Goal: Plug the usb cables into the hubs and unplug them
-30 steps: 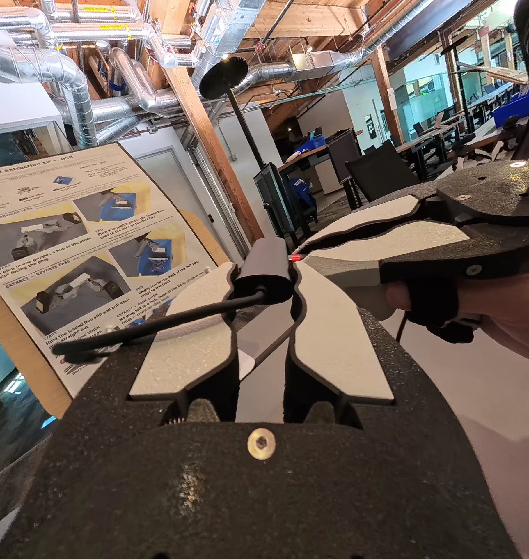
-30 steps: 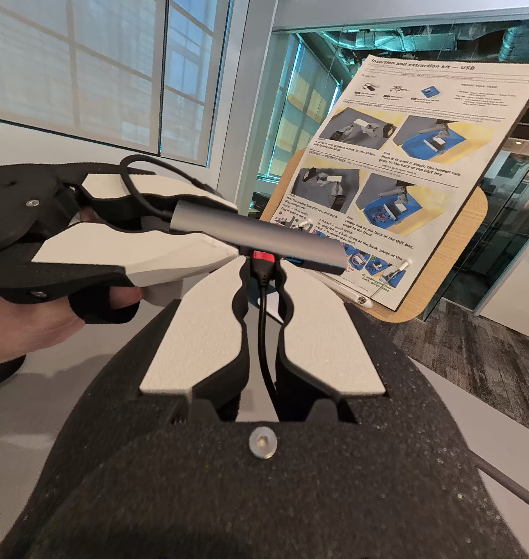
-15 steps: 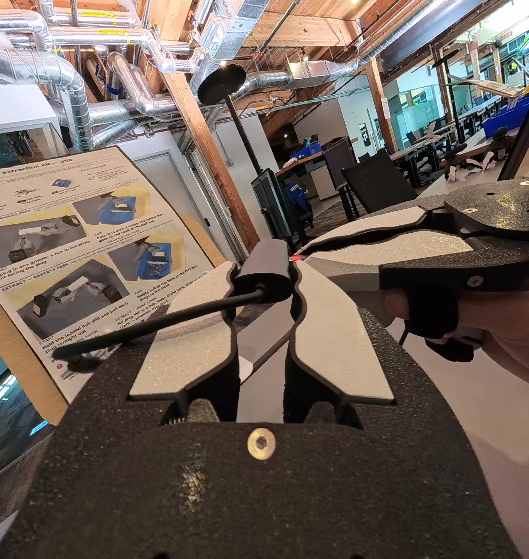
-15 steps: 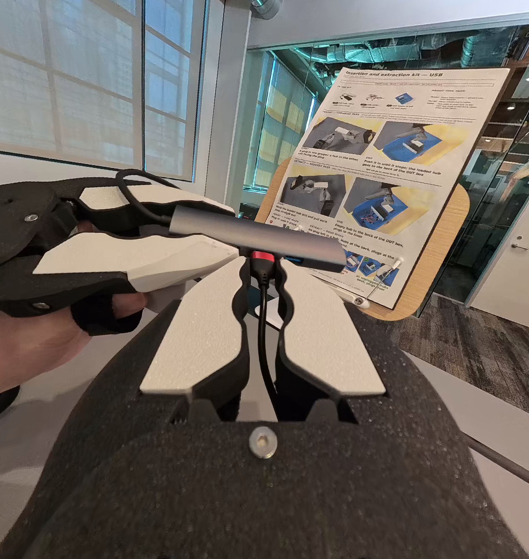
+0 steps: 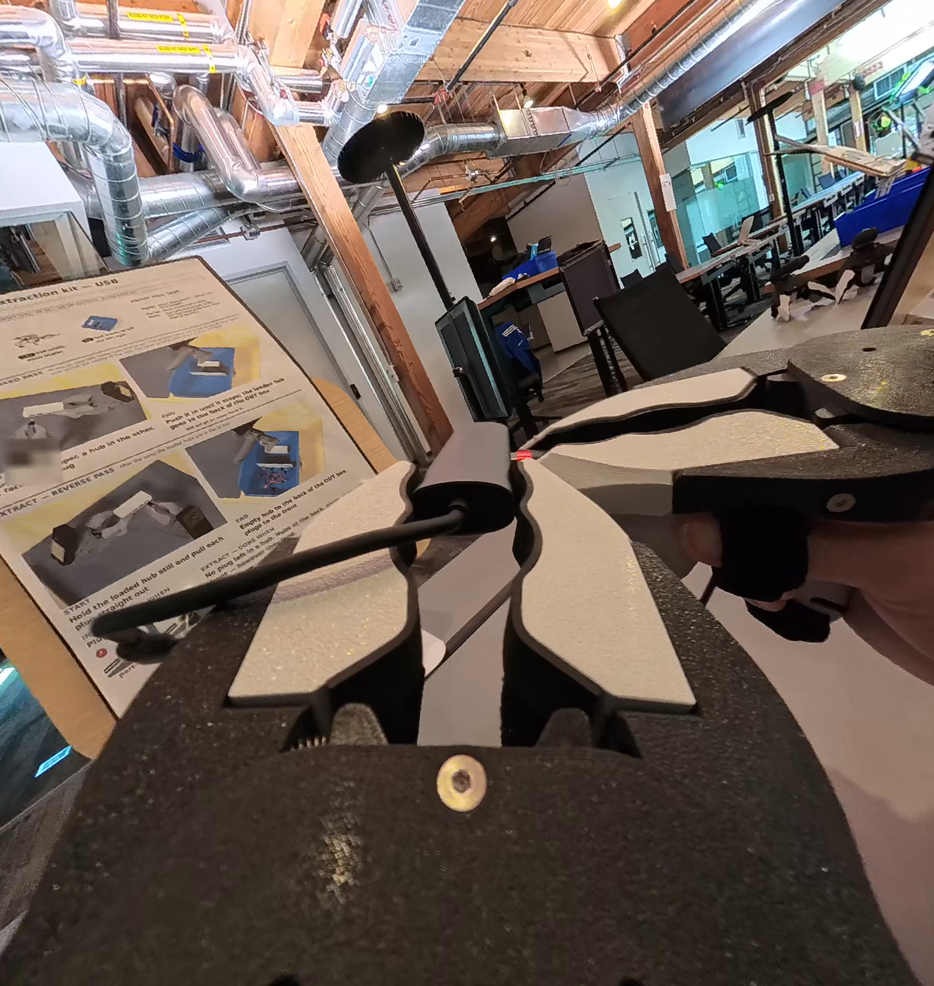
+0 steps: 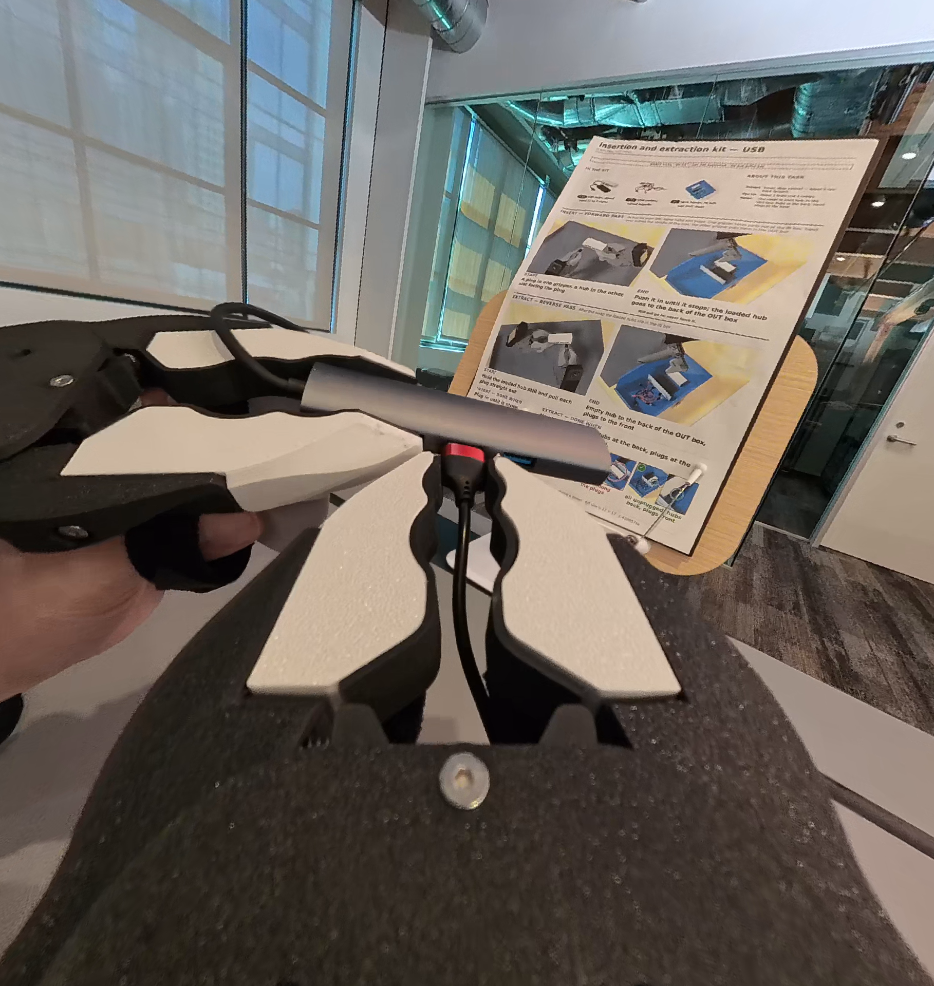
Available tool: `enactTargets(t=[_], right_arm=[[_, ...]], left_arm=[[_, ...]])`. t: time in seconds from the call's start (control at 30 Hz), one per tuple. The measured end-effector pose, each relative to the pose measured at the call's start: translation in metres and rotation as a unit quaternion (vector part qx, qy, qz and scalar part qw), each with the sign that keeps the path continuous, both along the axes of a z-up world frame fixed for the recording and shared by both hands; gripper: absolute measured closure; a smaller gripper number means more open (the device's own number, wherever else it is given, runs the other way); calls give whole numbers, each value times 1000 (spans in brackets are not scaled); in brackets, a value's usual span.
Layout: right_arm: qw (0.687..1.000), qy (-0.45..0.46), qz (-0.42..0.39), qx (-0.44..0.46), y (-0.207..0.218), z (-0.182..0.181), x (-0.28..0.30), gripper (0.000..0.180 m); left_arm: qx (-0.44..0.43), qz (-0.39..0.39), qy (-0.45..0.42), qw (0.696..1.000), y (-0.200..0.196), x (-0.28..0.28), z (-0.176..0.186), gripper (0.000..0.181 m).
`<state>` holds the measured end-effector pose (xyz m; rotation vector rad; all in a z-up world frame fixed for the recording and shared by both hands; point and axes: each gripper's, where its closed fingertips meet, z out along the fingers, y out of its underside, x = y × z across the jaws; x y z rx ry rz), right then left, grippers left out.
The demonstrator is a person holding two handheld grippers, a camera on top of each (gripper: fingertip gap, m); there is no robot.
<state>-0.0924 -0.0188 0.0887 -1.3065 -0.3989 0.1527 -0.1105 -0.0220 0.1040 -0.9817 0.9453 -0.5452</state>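
L tongs (image 5: 462, 480) grip hub (image 5: 467, 475), R tongs (image 6: 462, 469) grip plug (image 6: 463, 463)

The place is an open-plan office in a converted industrial building: wooden beams (image 5: 347, 235), bare metal ducts (image 5: 96, 138), rows of desks (image 5: 742, 267), glass partitions (image 6: 881, 320).

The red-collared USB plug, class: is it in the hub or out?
In. The plug sits flush against the grey hub, with no metal tongue showing.
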Motion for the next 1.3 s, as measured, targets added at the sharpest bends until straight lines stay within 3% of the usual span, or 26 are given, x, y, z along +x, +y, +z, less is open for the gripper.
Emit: enactTargets(t=[1.03,1.13,1.2,1.23,1.3], right_arm=[[999,35,-13,-5,4,2,-3,165],[999,31,-10,30,-12,12,1,165],[998,44,-13,38,-15,21,11,165],[999,44,-8,21,-9,18,11,165],[999,31,-5,13,-2,14,9,165]], left_arm=[[-15,-16,4,1000,8,-4,3,147],[-22,135,-63,989,62,-60,22,148],[-115,-15,-162,980,56,-90,50,148],[-129,-28,-192,972,57,-104,60,148],[-89,20,-152,984,60,-110,64,148]])
